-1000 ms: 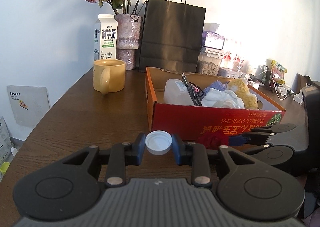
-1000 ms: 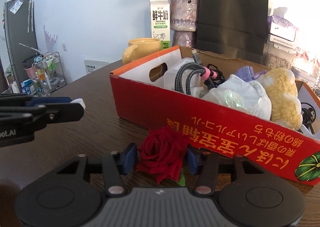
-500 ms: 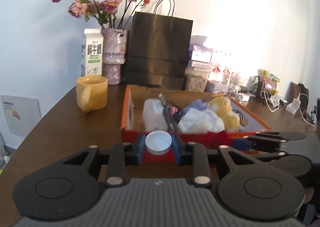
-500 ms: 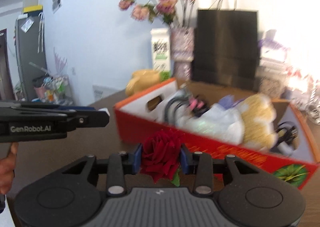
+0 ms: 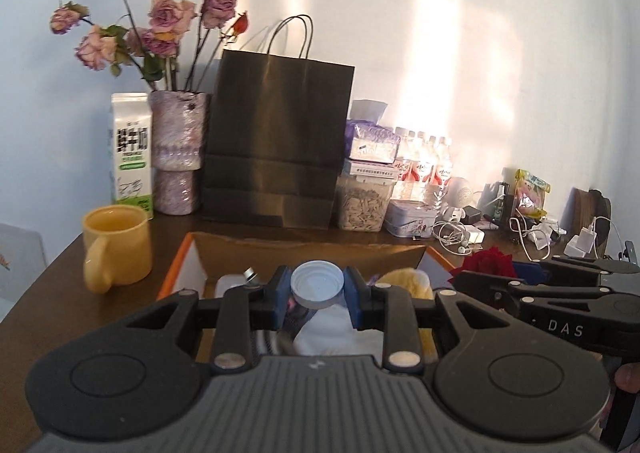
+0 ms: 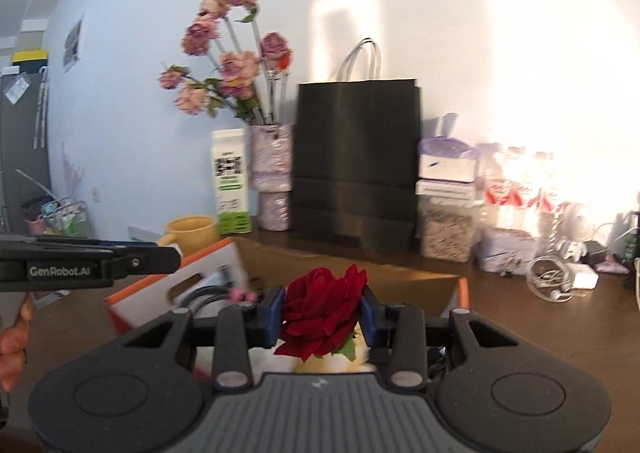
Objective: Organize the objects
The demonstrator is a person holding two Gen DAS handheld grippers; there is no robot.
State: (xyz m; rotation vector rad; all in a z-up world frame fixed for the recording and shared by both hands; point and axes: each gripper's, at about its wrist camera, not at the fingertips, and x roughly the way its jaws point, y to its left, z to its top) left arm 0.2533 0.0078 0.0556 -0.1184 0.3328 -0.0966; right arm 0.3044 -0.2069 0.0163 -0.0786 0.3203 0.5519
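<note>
White bottle cap (image 5: 317,283): your left claw (image 5: 316,293) clamps it above the orange-rimmed cardboard box (image 5: 180,265). Red rose (image 6: 322,311): your right claw (image 6: 322,313), its jaws having just been closing, pinches it over the same box. Counter (image 5: 60,293): yellow mug (image 5: 116,247) left of the box, black paper bag (image 5: 276,141) behind.

Left gripper (image 5: 318,297) — black plastic frame, ribbed grey housing, blue finger pads (image 5: 281,295), silver screw heads, round embossed discs on each side. Right gripper (image 6: 322,313) — same build; white "DAS" lettering along its side, "GenRobot.AI" on the left one.
</note>
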